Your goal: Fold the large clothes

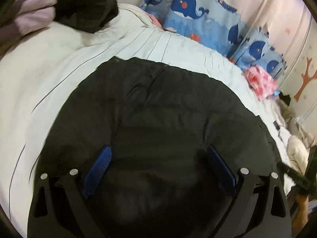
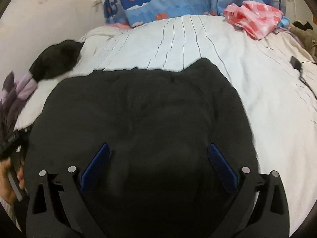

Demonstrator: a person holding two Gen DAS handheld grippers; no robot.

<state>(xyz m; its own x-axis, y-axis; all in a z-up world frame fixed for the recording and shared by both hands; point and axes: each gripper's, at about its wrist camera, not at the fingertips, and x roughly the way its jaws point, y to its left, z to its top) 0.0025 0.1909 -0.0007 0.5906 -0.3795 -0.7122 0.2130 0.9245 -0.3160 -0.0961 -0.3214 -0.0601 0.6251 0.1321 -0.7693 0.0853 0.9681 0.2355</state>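
Garment: a black padded garment [image 1: 158,109] lay spread on the white bed [image 1: 49,75].
Left gripper [image 1: 159,152]: fingers apart, poised over the garment's near part.
Right gripper [image 2: 158,150]: fingers apart, likewise above it.

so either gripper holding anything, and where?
Nothing held. Left gripper and right gripper are both open above the black garment.
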